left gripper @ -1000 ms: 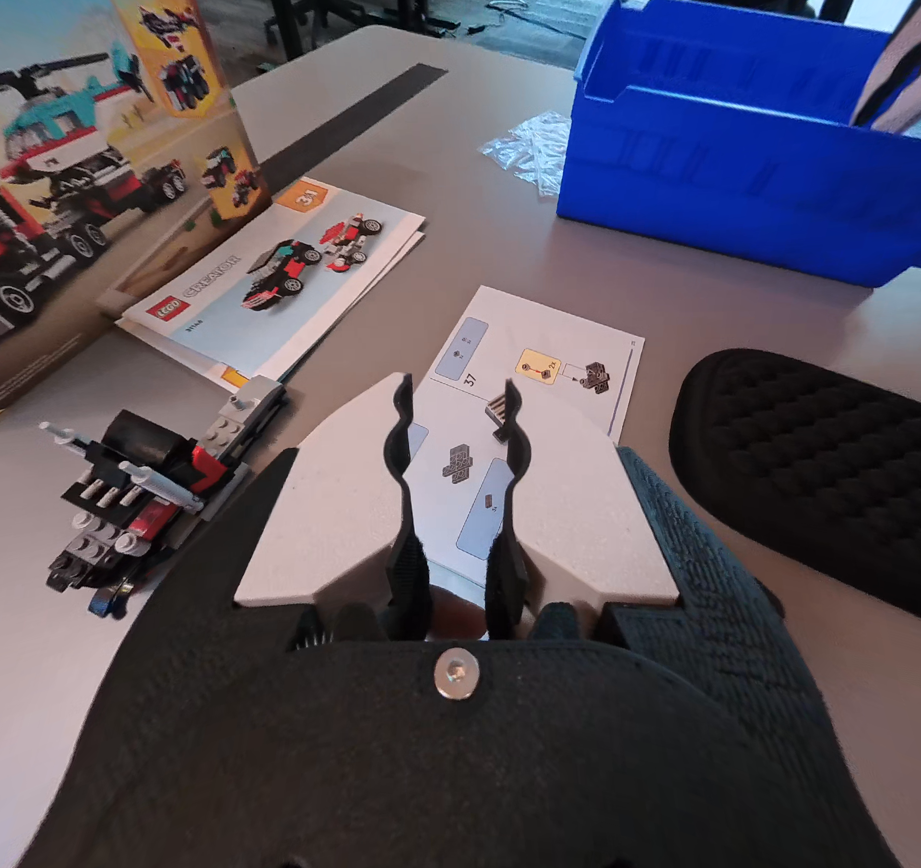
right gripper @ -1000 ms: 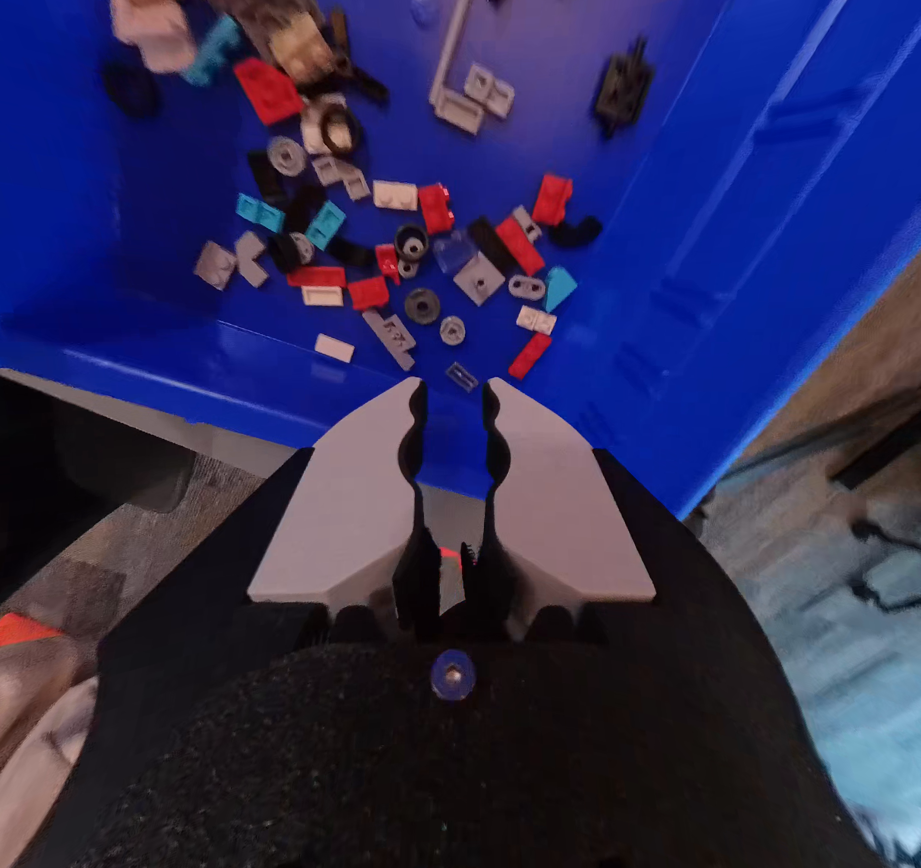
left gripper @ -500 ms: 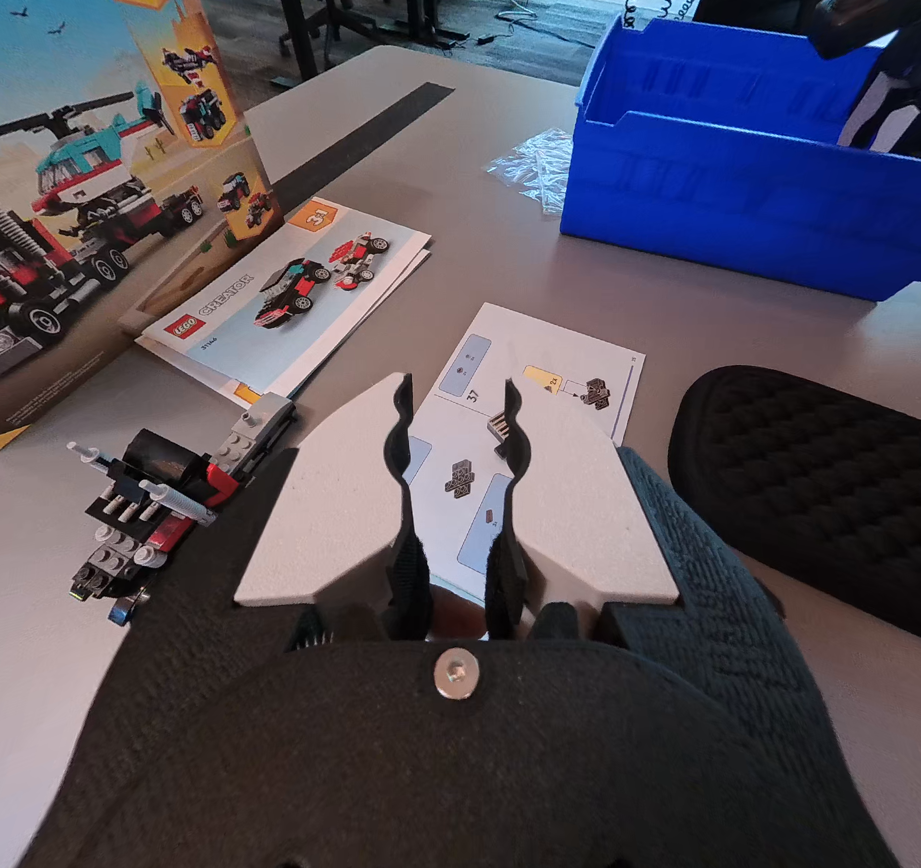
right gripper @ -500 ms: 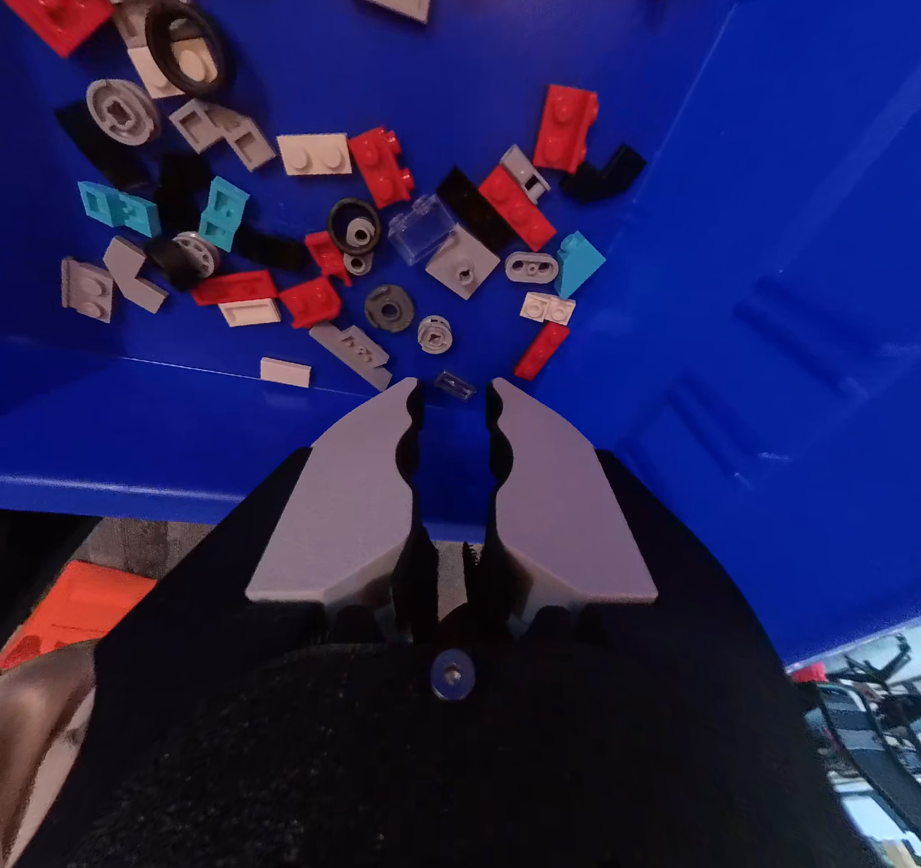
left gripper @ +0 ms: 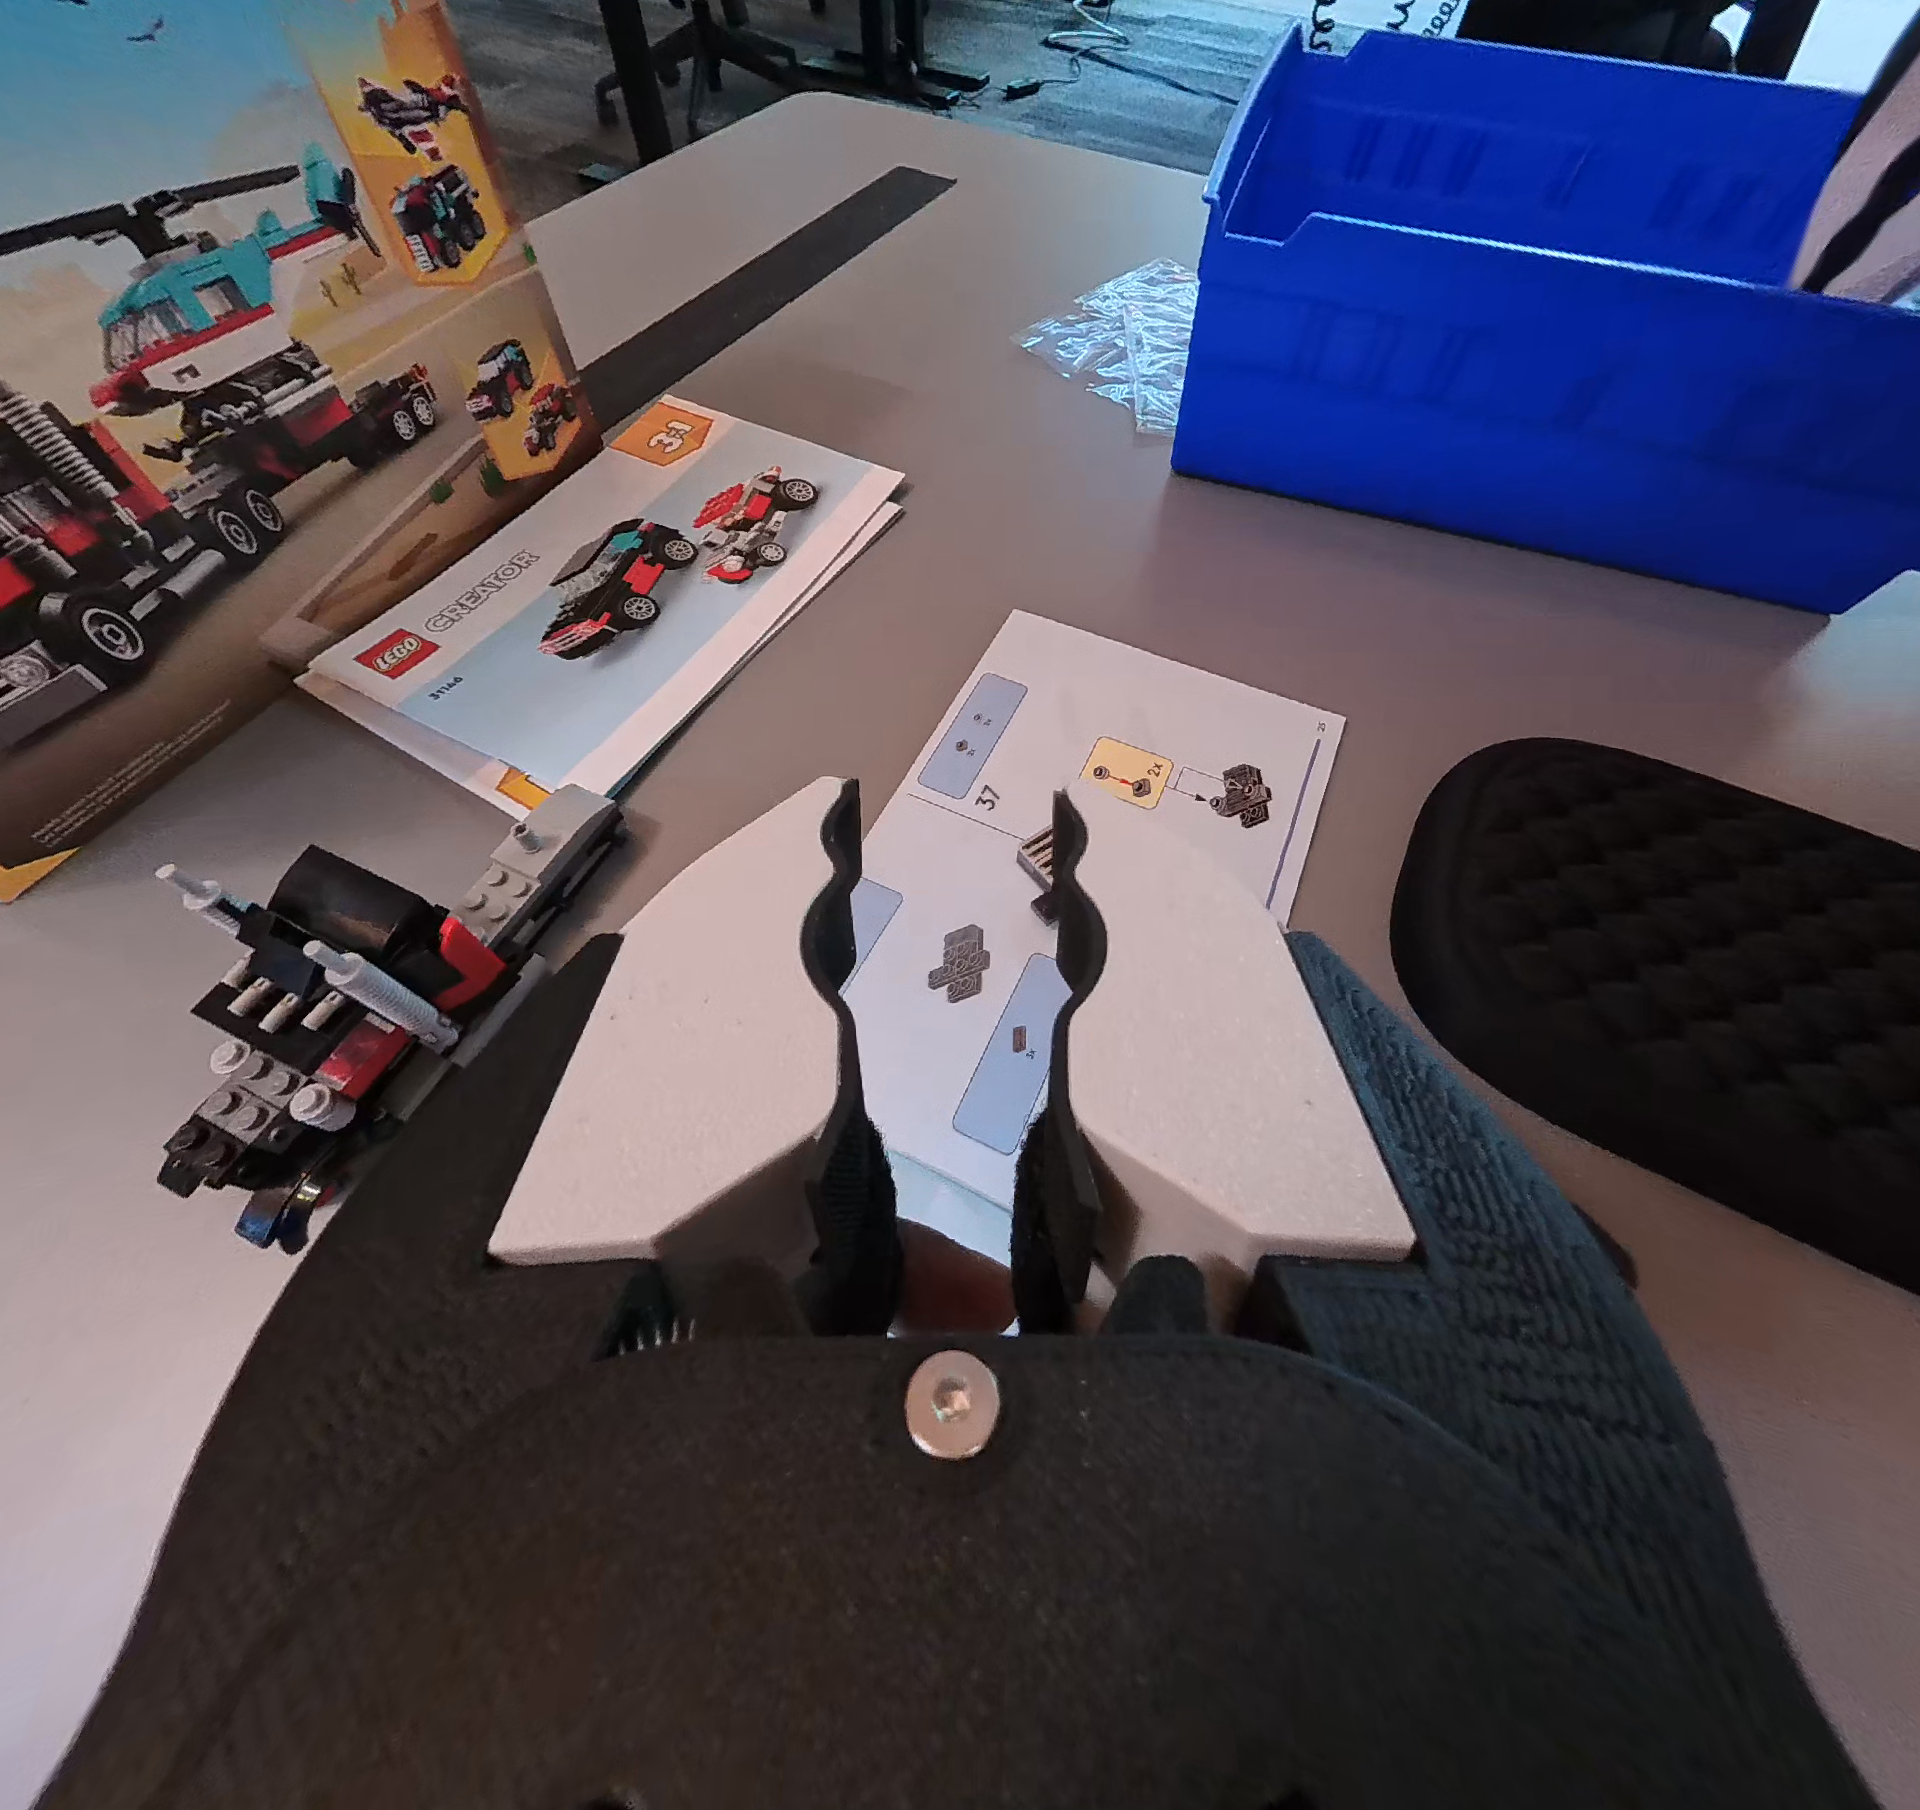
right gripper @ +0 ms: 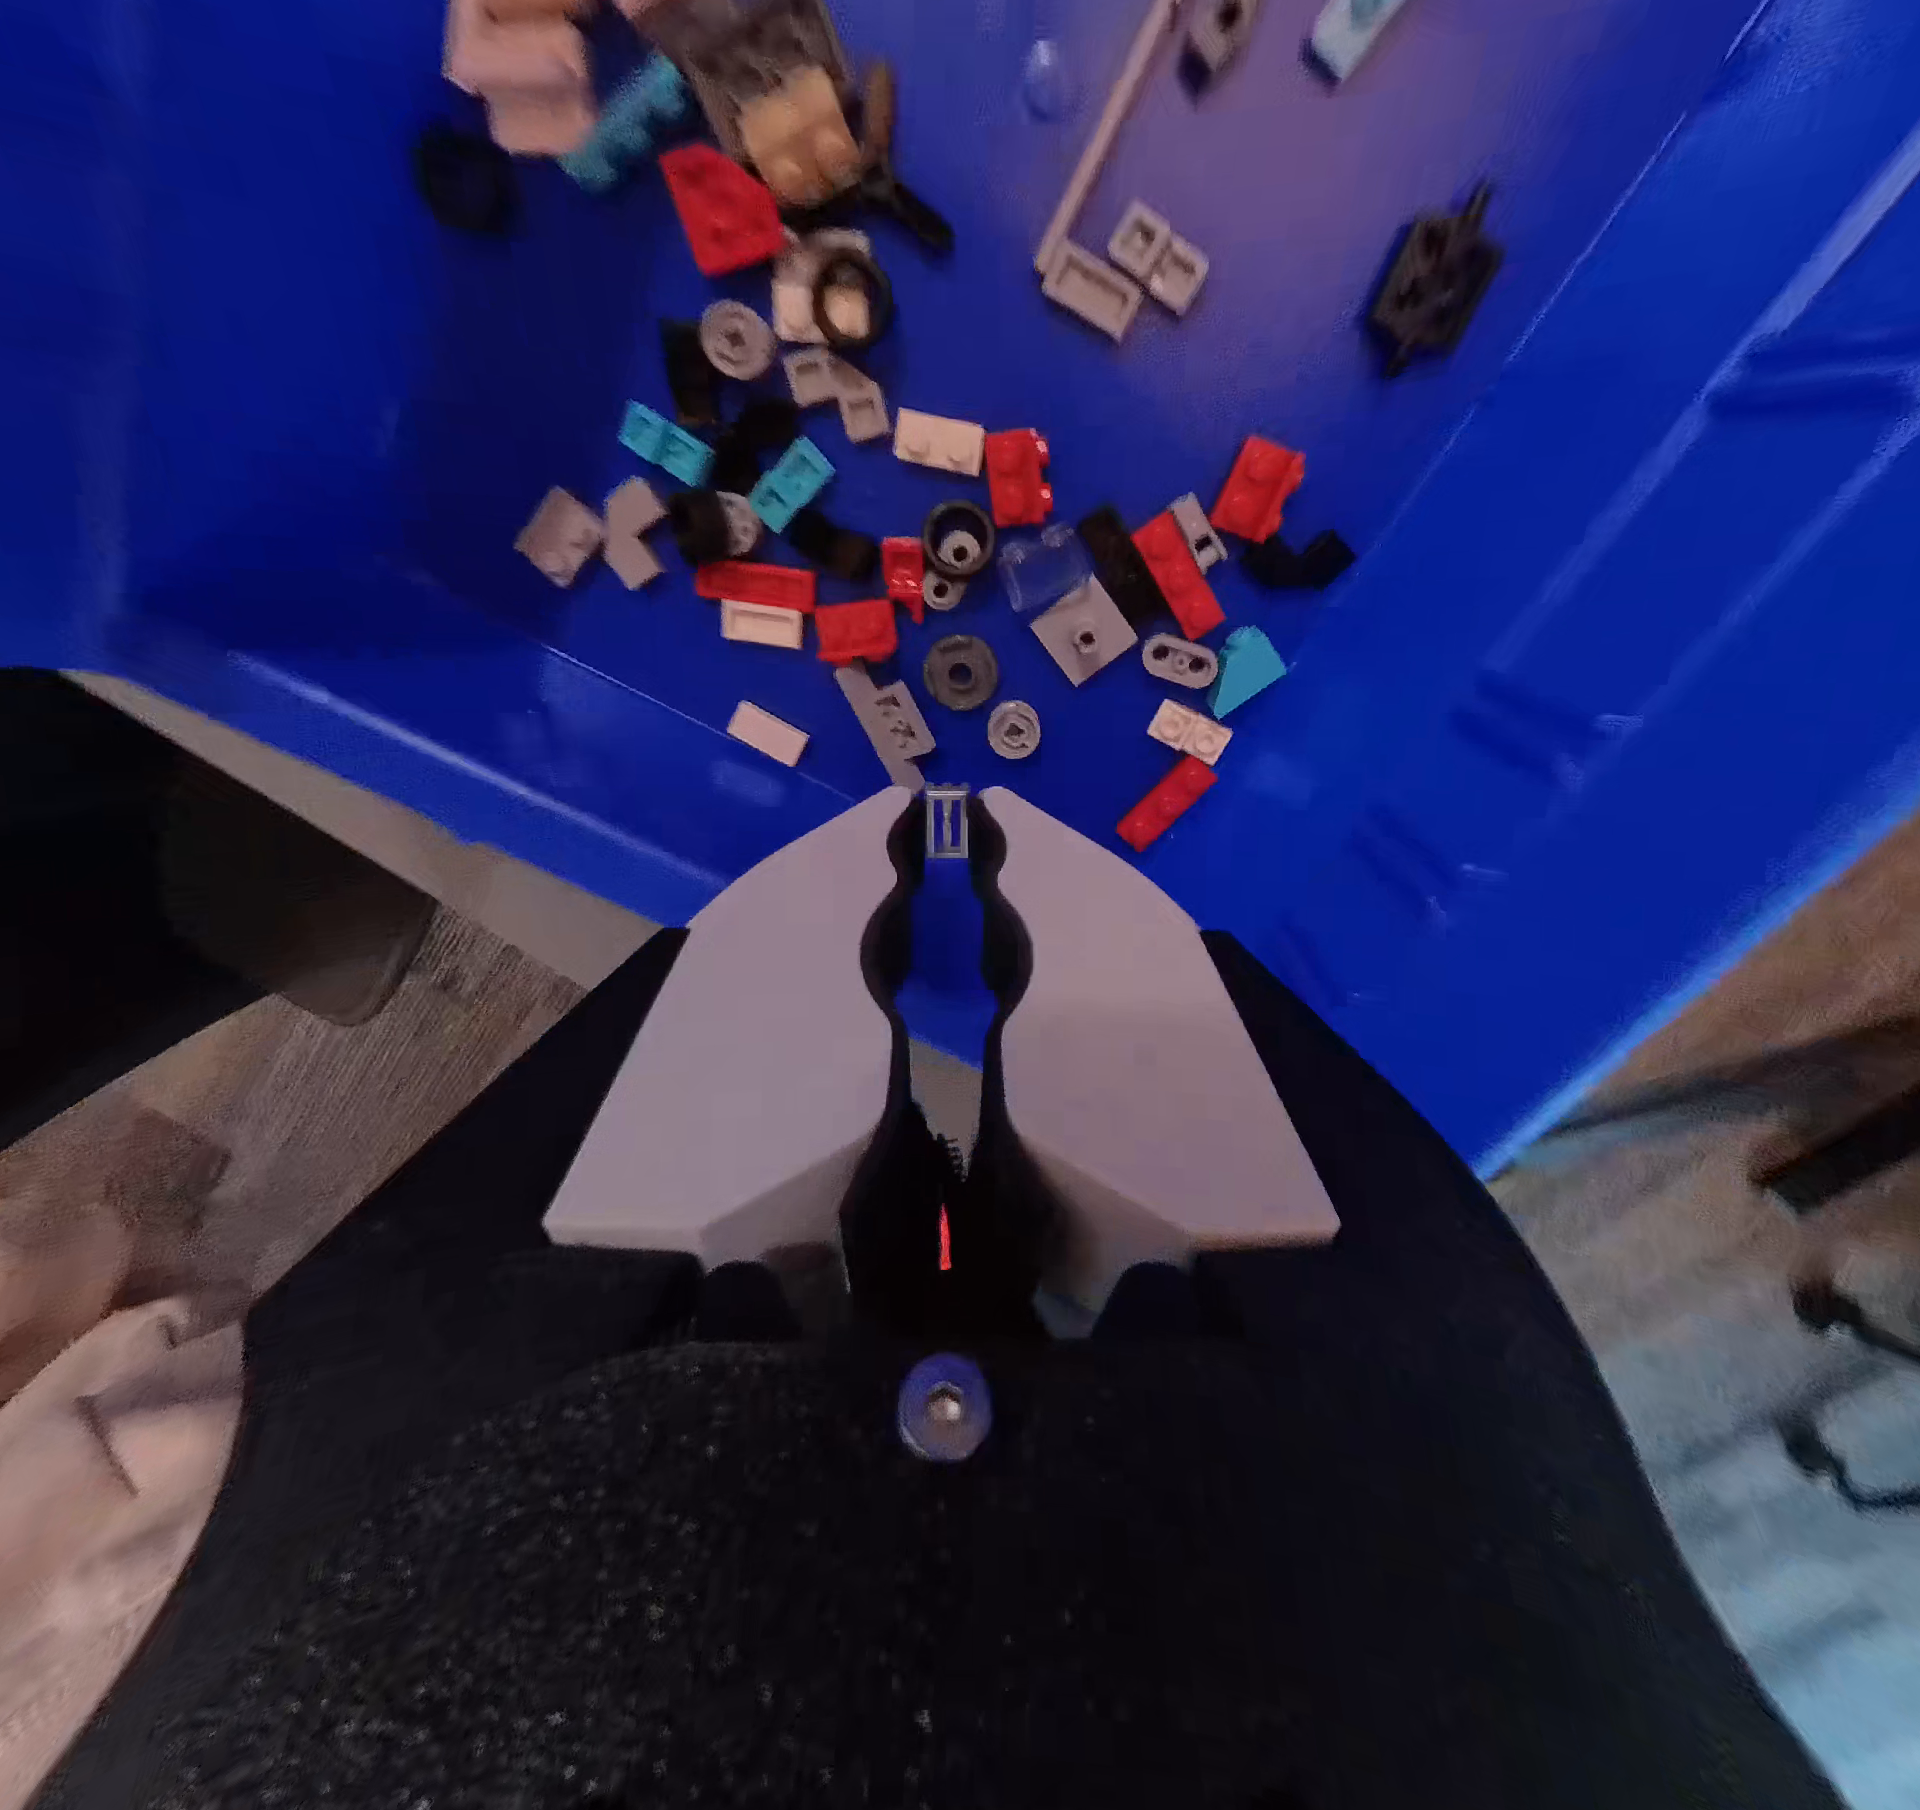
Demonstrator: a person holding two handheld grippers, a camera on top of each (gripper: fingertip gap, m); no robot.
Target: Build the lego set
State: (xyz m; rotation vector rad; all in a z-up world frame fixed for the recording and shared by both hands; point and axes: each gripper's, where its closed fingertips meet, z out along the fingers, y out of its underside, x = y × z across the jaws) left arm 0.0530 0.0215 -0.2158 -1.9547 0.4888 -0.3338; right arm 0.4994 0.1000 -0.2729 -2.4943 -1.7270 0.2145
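A big grey worktop holds everything. At its far right sits a blue bin, and a tall toy box stands at the left with closed booklets lying beside it. A black pad lies on the right. The half-built truck rests at the left, just beside the left gripper. That gripper hangs over an open instruction sheet; its jaws stand apart with nothing between them. The right gripper is over the blue bin, above lots of loose bricks in red, grey, black and teal. Its jaws are nearly closed and pinch a tiny grey grille piece right at their tips.
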